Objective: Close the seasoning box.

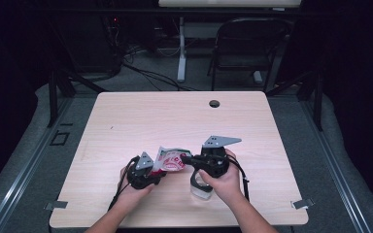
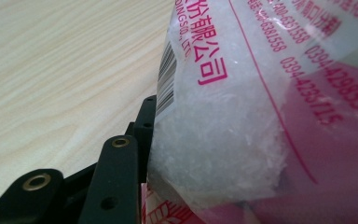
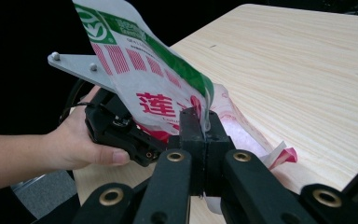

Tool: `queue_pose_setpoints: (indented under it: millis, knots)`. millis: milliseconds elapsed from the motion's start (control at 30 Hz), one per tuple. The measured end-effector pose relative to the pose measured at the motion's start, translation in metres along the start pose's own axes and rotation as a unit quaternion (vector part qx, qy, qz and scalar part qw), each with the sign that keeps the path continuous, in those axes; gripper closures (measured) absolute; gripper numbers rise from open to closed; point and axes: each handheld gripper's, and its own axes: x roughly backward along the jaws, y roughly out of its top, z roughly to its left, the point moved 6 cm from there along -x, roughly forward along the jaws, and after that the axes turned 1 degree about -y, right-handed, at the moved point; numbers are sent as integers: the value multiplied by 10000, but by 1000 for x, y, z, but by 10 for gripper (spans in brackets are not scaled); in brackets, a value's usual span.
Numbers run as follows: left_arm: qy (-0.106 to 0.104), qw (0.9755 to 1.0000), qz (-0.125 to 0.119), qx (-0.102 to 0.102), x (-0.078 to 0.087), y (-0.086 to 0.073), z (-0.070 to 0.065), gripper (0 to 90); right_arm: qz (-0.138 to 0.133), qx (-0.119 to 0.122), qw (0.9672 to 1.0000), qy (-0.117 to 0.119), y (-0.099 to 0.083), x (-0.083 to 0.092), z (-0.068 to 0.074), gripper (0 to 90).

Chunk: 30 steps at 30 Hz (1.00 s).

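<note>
A plastic bag (image 1: 171, 159) printed in red, white and green is held just above the wooden table (image 1: 175, 116), near its front edge. White granules fill its lower part (image 2: 233, 140). My left gripper (image 1: 158, 171) grips the bag's lower left side; one black finger (image 2: 116, 172) presses against the plastic and the other is hidden behind it. My right gripper (image 3: 204, 122) is shut on the bag's thin upper edge (image 3: 158, 79), its jaws pressed together. In the right gripper view the left gripper (image 3: 121, 130) and its hand sit behind the bag.
A clear container (image 1: 201, 190) stands on the table under the right hand. A cable hole (image 1: 214, 103) lies near the far edge. Behind the table stands a folding chair (image 1: 250, 43). The table's far half is bare wood.
</note>
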Motion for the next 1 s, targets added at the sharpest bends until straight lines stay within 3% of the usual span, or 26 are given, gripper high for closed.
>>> queue_pose_setpoints:
  millis: [300, 567, 800, 1000]
  knots:
    - [159, 9995, -3, -290, 4, 6, -4, 618, 85, -23, 10000, -47, -3, 9, 2, 900]
    - [370, 9975, 58, -592, 5, 10, -6, 626, 174, -235, 9996, -14, -11, 16, -1, 900]
    - [680, 9935, 53, -914, 8, 16, -6, 630, 146, -52, 9998, -114, -18, 20, 0, 897]
    - [765, 9918, 44, -1027, 11, 19, -5, 633, 161, -78, 9998, 40, -21, 23, 4, 818]
